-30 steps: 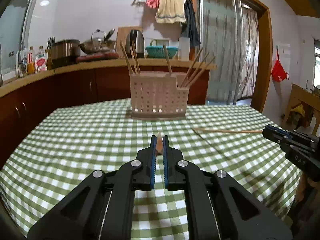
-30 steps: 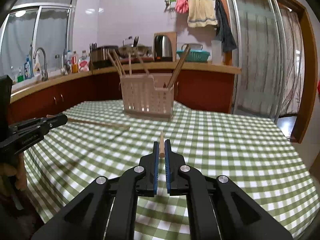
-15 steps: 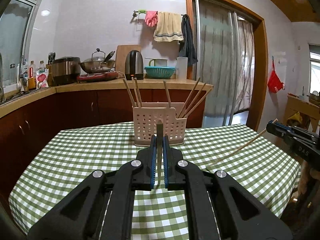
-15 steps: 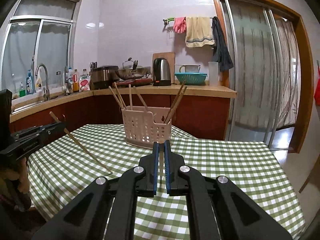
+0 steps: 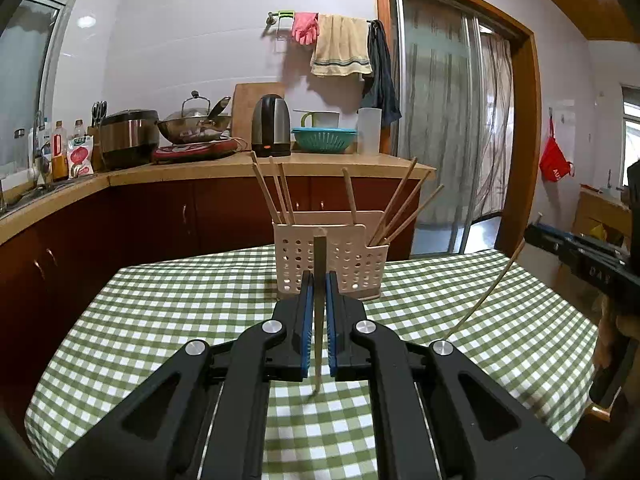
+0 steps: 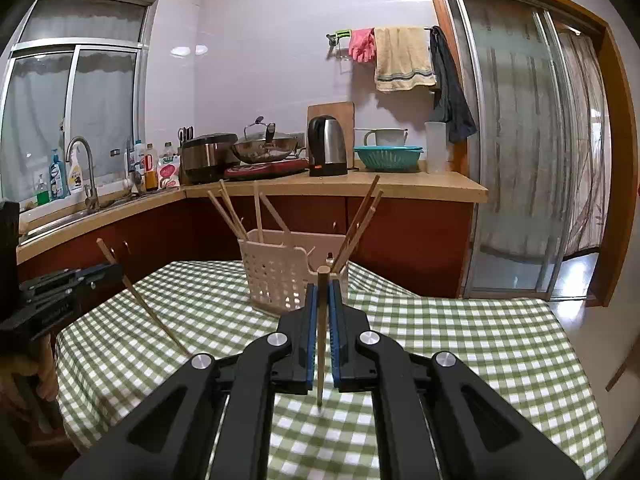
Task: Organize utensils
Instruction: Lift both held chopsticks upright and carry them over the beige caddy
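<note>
The left gripper [image 5: 319,284] is pinching a chopstick [image 5: 319,320] between its blue-padded fingers [image 5: 307,312], which are closed tight on it. The stick is now standing nearly upright, its lower tip hanging just above the checked table [image 5: 160,320]; a second ago it was lying almost flat along the fingers, pointing ahead. The right gripper [image 6: 322,296] is doing the same: its fingers [image 6: 311,332] are clamped on a second chopstick [image 6: 321,332], upright, tip just above the cloth, where earlier only a short end was poking forward.

Each gripper is also showing in the other's view, and there the held sticks are slanting steeply, whereas a second ago they were lying close to level.

Farther off, the perforated holder [image 5: 332,258] is standing on the far part of the table, with chopsticks [image 5: 400,210] already leaning in its compartments. It is sitting lower in both views than before and the table is looking farther below, as both grippers have risen and tilted up. Behind it, the counter [image 5: 280,162] is carrying a kettle [image 5: 271,125].
</note>
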{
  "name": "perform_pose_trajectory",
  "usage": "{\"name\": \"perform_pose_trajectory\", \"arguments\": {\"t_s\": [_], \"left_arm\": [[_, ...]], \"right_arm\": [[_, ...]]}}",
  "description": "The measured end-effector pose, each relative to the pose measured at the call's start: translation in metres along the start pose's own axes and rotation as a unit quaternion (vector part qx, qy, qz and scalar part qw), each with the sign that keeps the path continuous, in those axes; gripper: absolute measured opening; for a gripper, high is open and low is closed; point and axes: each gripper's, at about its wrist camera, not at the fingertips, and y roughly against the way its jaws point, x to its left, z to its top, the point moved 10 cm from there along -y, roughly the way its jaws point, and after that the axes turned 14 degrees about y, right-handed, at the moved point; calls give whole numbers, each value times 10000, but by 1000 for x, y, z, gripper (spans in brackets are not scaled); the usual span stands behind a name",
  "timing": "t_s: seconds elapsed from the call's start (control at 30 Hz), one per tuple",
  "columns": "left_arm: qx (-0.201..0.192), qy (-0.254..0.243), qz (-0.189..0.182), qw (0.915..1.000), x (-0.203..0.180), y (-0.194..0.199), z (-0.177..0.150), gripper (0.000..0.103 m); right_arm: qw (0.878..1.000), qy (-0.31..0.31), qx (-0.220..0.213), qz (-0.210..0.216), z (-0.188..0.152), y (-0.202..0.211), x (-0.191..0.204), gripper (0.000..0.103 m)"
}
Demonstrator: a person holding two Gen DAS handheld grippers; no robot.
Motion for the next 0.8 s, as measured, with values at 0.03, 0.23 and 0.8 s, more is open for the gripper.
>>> {"name": "perform_pose_trajectory", "arguments": {"t_s": [0.03, 0.23, 0.8], "left_arm": [[-1, -3, -3, 10000, 1, -2, 1, 7], [36, 60, -19, 10000, 6, -14, 9, 7], [101, 365, -348, 9987, 10, -22, 41, 7]], "right_arm": [[10000, -2, -4, 2, 2, -3, -1, 6], [10000, -41, -43, 20, 10, -19, -3, 6], [9999, -9, -123, 55, 33, -30, -1, 6]]}}
